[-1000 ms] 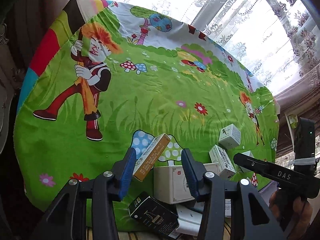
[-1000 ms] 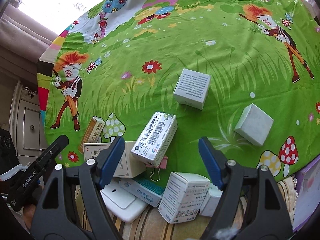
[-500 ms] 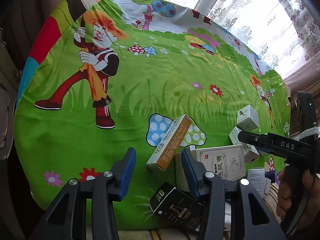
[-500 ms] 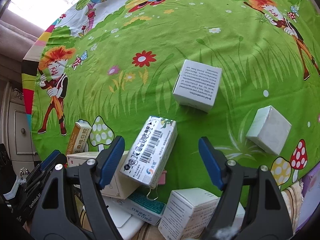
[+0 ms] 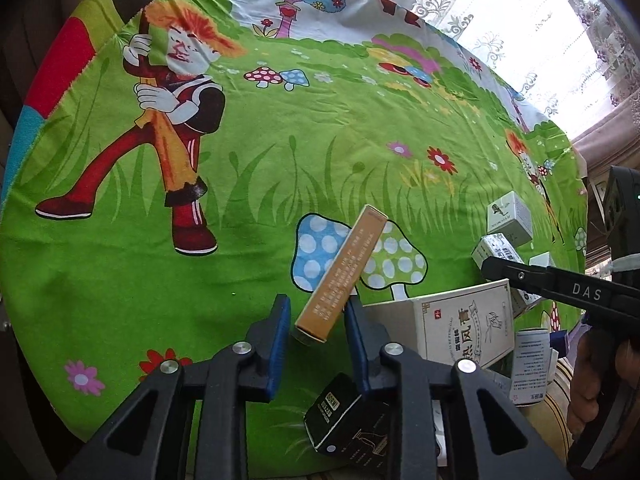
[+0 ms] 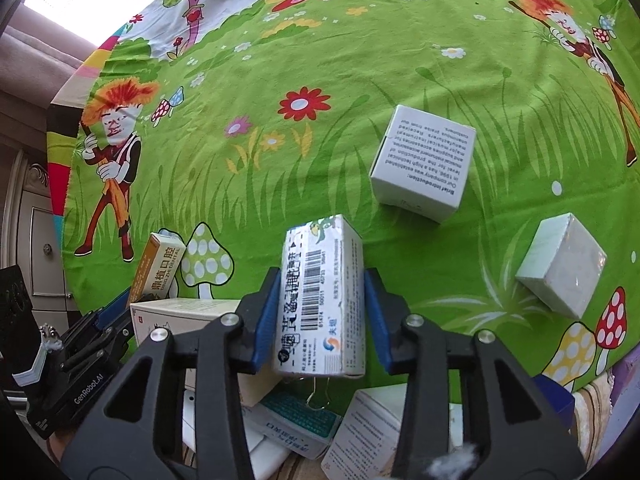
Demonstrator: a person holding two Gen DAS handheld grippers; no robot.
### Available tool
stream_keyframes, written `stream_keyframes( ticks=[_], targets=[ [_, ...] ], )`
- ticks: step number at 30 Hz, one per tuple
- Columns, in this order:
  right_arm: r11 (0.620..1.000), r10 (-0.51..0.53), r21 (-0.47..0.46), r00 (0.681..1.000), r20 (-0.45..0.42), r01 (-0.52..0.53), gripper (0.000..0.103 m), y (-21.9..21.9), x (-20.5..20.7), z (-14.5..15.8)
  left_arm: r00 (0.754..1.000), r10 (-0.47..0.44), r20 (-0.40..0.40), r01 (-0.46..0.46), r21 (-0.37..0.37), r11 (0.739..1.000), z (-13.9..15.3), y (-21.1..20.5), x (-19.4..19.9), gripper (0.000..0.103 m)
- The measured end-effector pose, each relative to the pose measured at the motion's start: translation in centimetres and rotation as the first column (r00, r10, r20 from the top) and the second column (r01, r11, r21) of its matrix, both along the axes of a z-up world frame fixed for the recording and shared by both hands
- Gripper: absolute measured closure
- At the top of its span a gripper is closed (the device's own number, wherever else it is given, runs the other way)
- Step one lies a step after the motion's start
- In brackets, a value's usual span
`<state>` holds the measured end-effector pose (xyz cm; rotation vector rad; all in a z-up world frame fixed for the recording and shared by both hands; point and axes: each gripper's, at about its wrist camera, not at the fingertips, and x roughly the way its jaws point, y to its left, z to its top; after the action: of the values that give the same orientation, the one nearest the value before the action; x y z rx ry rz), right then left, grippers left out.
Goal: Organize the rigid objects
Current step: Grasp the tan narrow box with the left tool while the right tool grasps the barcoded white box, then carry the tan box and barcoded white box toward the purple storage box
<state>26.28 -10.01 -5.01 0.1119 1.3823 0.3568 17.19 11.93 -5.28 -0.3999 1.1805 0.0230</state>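
- The left gripper (image 5: 314, 322) has its jaws closing around the near end of the orange box (image 5: 342, 276), which leans up and away over the blue spotted mushroom printed on the cloth-covered surface (image 5: 248, 184). The right-hand pad looks to be on the box; on the other side a sliver of gap seems to remain, so the hold is not yet firm.
- The right gripper (image 6: 318, 318) has its jaws closing on the barcode box (image 6: 320, 300), just beside the big white carton (image 6: 180, 316). Both pads sit against its long sides, with the barcode face turned up.
- The white carton, printed with red characters, lies between the two grasped boxes, and more boxes crowd the near edge behind it.
- To do this step well, I would finish both squeezes before lifting, since a half-closed hold on a leaning box may let it swivel.
- The orange box is gripped only at one end; lifting straight up and slowly should keep it from pivoting.
- Beyond the carton, the text-printed cube (image 6: 424, 168) and the plain white cube (image 6: 560, 264) sit on open green cloth, a likely place to line things up.
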Motion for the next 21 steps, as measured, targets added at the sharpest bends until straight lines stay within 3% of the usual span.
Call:
stream_keyframes(
  ticks=[7, 21],
  targets=[
    [0.999, 0.031, 0.031, 0.997, 0.068, -0.034, 0.058, 0.1, -0.3, 1.3, 0.999, 0.039, 0.032, -0.038, -0.007, 0.999, 0.6, 0.7, -0.5, 0.086],
    [0.997, 0.043, 0.056, 0.971, 0.234, -0.058, 0.058, -2.7, -3.4, 5.7, 0.979, 0.116, 0.169, -0.115, -0.015, 0.993, 5.5, 0.3, -3.3, 0.086]
  ],
)
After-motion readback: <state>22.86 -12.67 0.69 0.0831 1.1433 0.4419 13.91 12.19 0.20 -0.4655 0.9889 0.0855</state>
